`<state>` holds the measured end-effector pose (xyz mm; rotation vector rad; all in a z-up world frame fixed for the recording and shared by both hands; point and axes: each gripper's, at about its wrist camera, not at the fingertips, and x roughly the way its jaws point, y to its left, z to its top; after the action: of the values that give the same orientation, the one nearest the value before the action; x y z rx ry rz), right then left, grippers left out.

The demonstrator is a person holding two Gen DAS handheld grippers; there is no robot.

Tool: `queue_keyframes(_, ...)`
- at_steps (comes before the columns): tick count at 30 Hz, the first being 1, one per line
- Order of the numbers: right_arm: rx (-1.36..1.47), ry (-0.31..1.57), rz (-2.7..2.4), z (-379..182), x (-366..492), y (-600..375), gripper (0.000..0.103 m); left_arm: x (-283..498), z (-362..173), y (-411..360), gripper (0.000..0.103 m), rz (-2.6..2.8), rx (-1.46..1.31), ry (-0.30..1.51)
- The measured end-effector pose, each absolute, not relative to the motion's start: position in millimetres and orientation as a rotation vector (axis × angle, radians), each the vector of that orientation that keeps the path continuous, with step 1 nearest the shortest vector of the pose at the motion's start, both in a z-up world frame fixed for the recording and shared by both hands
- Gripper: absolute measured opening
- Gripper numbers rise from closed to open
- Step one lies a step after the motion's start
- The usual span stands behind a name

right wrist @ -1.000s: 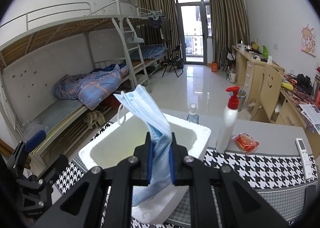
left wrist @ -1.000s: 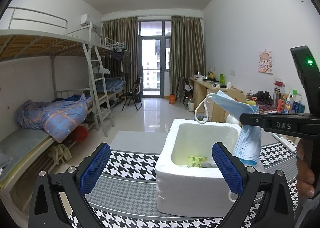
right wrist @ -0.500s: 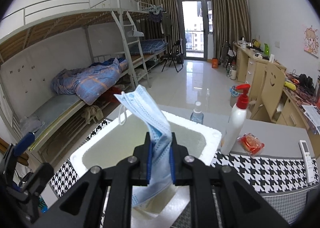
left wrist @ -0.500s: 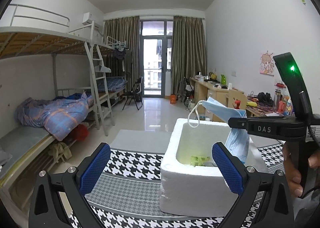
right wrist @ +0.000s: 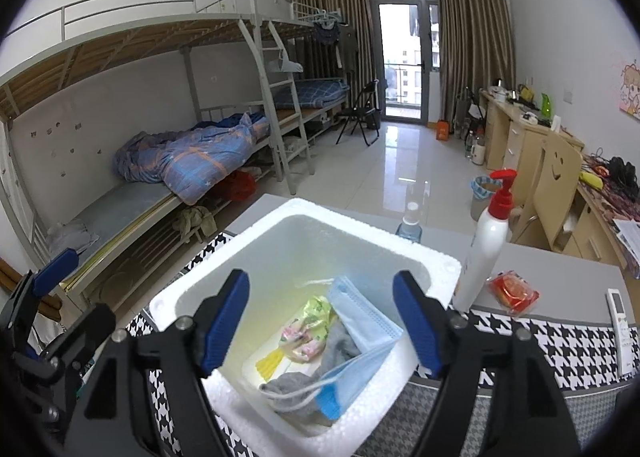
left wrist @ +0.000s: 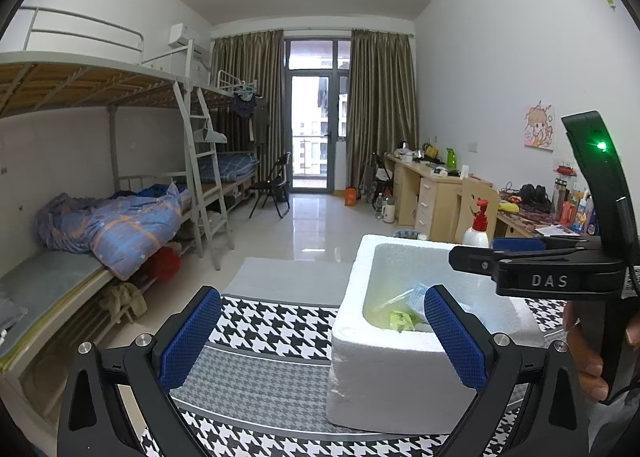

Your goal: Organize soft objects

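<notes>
Remote control (right wrist: 621,325) cut by edge

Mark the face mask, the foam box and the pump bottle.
face mask (right wrist: 362,321), right wrist view, on its pleated blue front
foam box (right wrist: 280,219), right wrist view, on its far rim
pump bottle (right wrist: 482,257), right wrist view, on its white body

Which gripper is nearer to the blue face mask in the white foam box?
Right. The right gripper, jaws opening, hangs directly above the blue face mask; the left gripper stays beside the white foam box.

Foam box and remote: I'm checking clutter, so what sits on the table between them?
Right wrist view: white pump bottle and red packet.
</notes>
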<state>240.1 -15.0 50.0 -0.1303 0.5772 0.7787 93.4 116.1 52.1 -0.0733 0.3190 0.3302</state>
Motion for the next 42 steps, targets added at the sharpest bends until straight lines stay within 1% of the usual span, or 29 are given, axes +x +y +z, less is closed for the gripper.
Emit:
queue_keyframes(9,-0.098,0.555,0.779,52.1,234.4,-33.8,0.078,92.2,52.6,113.2,0.102,0.32,-0.064,0.316)
queue_keyframes(11,-0.088,0.543,0.778,53.3,232.7,-39.3,0.083,91.4,52.6,111.8,0.102,0.314,-0.063,0.316)
queue_keyframes(13,-0.077,0.525,0.782,54.4,229.4,-43.5,0.094,91.0,53.9,111.2,0.102,0.313,-0.06,0.315)
queue_keyframes(16,-0.074,0.486,0.778,57.6,222.8,-49.0,0.098,90.3,55.2,107.8,0.102,0.308,-0.054,0.312)
queue_keyframes(42,-0.017,0.385,0.752,61.5,191.7,-102.8,0.099,68.5,71.3,70.7,0.102,0.25,-0.03,0.273)
